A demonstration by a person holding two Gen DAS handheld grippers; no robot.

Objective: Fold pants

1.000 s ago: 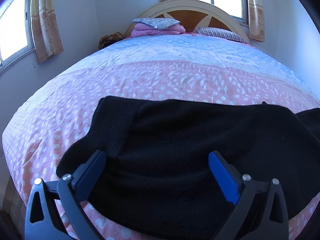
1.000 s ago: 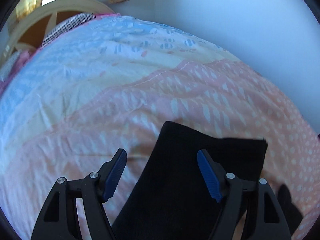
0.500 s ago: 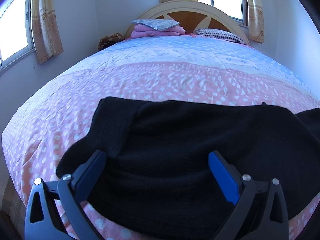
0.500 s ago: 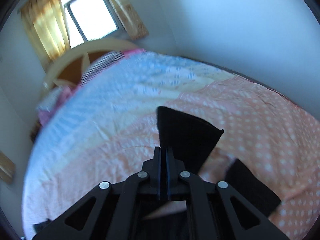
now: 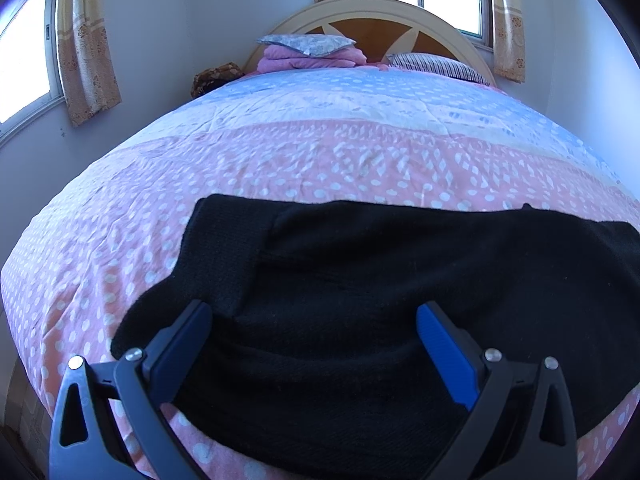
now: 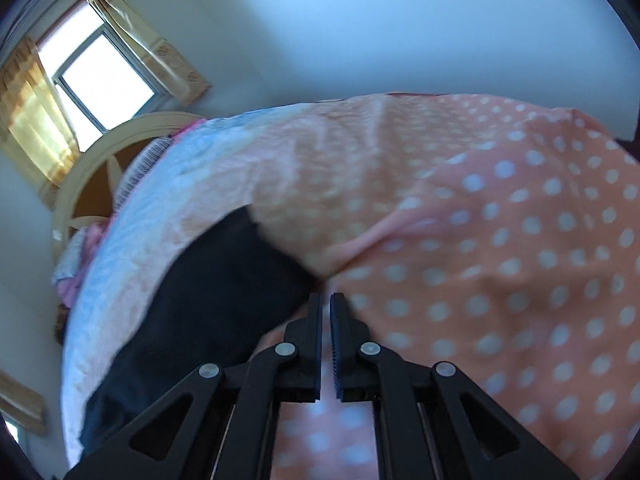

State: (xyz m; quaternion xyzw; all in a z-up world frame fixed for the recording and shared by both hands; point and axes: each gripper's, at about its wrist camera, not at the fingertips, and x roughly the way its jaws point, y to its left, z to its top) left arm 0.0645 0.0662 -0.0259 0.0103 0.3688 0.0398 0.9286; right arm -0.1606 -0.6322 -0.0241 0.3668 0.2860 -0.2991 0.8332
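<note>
Black pants [image 5: 360, 280]: lying spread across the foot of the bed's pink dotted bedspread [image 5: 320, 160]. Left tongs [image 5: 314, 336]: gaping wide, hovering over the waist end. Right tongs [image 6: 326, 300]: closing tight at the pants' [image 6: 208, 300] edge; grip unclear through blur.

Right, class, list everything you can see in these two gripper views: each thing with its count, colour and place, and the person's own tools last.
pants: one, black, spread across the near end of the bed
bedspread: one, pink with white dots, blue band farther up, covering the bed
headboard: one, cream and brown, arched, at the far wall
folded bedding: one stack, pink with a grey patterned pillow on top, by the headboard
striped pillow: one, dark and white, right of the stack
curtains: beige patterned, at the windows
left gripper: black with blue pads, open over the pants
right gripper: black, shut, pinching pants fabric at the pants edge
</note>
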